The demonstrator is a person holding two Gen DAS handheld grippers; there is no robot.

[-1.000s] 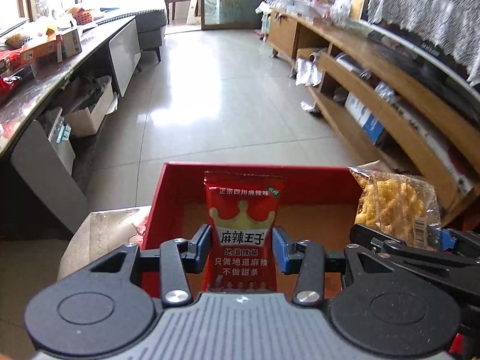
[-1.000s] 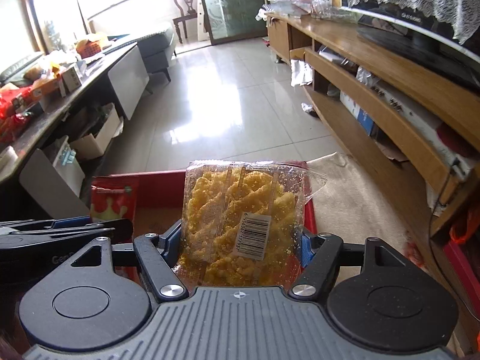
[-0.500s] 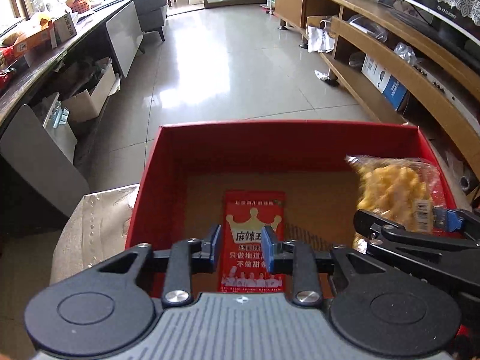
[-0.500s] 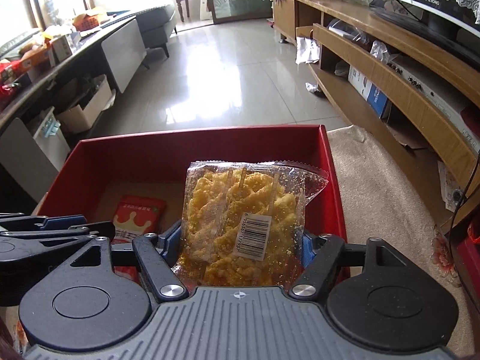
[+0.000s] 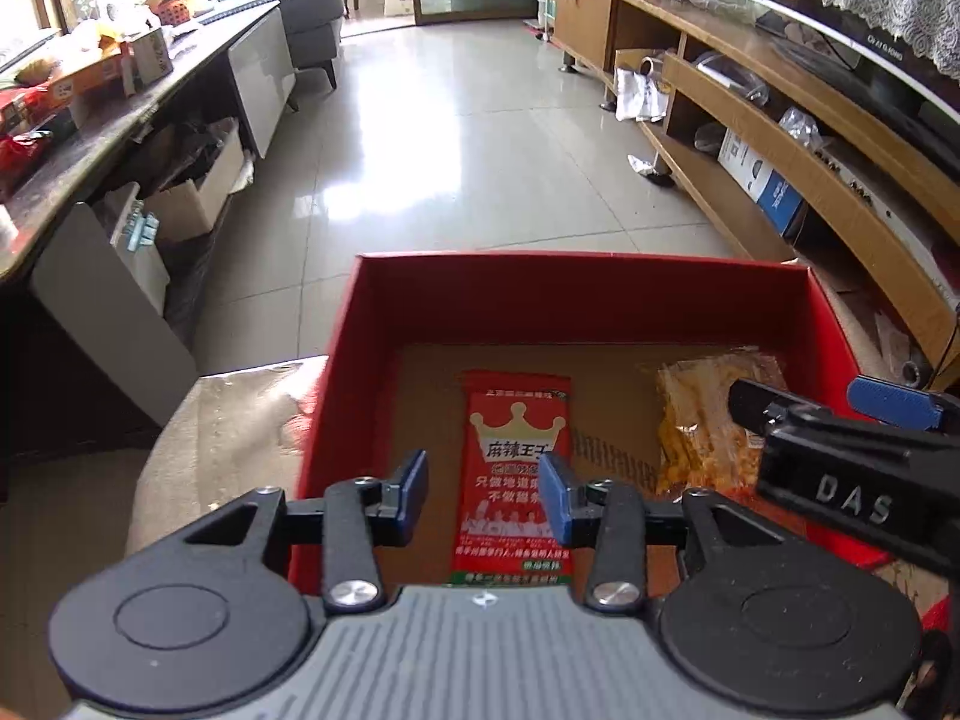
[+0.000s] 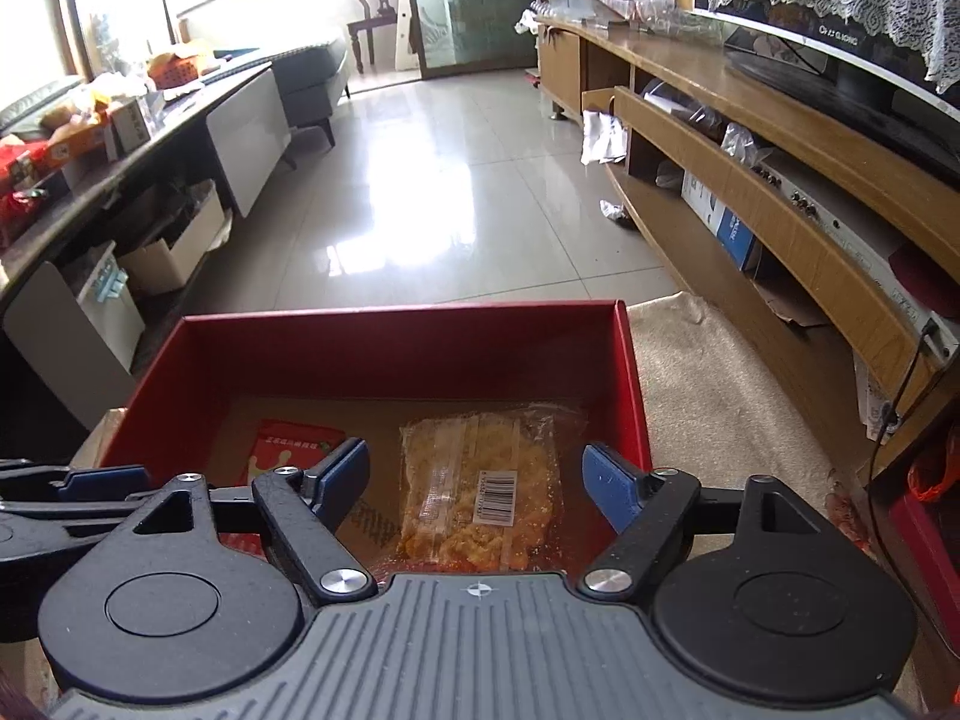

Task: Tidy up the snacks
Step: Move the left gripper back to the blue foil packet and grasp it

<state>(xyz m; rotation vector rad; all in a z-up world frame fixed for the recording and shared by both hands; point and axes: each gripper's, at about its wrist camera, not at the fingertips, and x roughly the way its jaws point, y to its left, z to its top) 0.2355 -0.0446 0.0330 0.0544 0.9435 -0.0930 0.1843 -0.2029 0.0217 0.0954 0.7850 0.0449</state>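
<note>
Inside, red crowned packet [image 5: 517, 468] lies flat, printed face up

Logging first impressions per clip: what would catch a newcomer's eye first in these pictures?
The red box dominates the foreground, open-topped on a beige cloth. On its cardboard floor lie a red crown-printed snack packet to the left and a clear bag of yellow snacks to the right. Above each hangs an empty blue-padded claw: left claw, right claw with jaws opening.
</note>
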